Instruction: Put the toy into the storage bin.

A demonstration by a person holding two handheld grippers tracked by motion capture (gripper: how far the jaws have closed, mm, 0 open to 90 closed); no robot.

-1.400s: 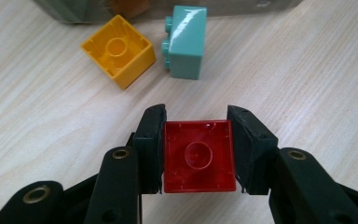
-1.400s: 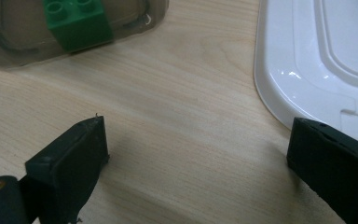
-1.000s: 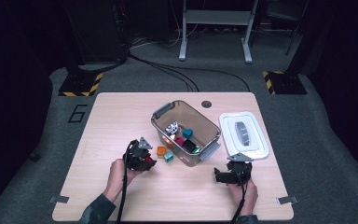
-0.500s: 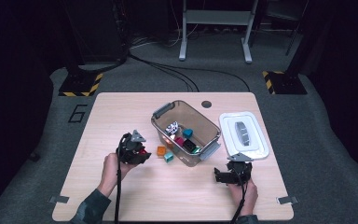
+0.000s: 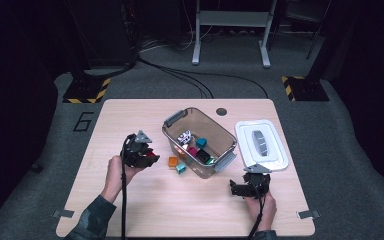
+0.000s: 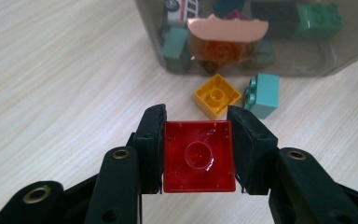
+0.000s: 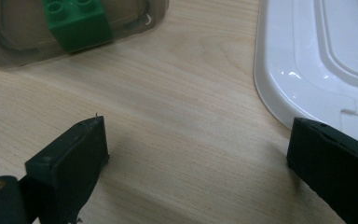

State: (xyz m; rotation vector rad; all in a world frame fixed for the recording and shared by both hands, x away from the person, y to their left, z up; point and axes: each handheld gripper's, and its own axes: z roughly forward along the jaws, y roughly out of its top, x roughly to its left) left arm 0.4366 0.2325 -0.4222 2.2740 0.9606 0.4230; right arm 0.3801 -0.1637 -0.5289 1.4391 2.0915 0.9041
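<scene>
Wood-grain table (image 5: 130, 210) spans the middle of the high view, and at its left-centre the left gripper (image 5: 147, 156) sits in the person's left hand (image 5: 114, 172), its 2 black jaws clamped on a red brick (image 6: 199, 156). In the left gripper view that red brick fills the lower centre of the frame, 1 stud facing the camera, pressed on both flanks by the pads and lifted clear of the tabletop. Just above it in that view lie a yellow brick (image 6: 216, 95) and, touching or nearly touching on its right, a teal brick (image 6: 263, 94), both on the bare wood just outside the wall of the clear bin (image 5: 172, 136). In the high view those 2 loose bricks sit right of the left gripper, hard against the bin's near-left wall. The bin stands at the centre of the frame, open, turned diagonally, with grey handles at 2 ends and a heap of coloured bricks inside, among them a green brick (image 7: 77, 21) seen through the wall at the upper left of the right gripper view. Right of the bin, near but apart, lies the white lid (image 5: 260, 160), flat on the table. At the lower right of the high view the right gripper (image 5: 236, 189) rests low over the wood in the person's right hand (image 5: 262, 207); its jaws stand wide apart with nothing between them, the lid's edge by its right jaw.
</scene>
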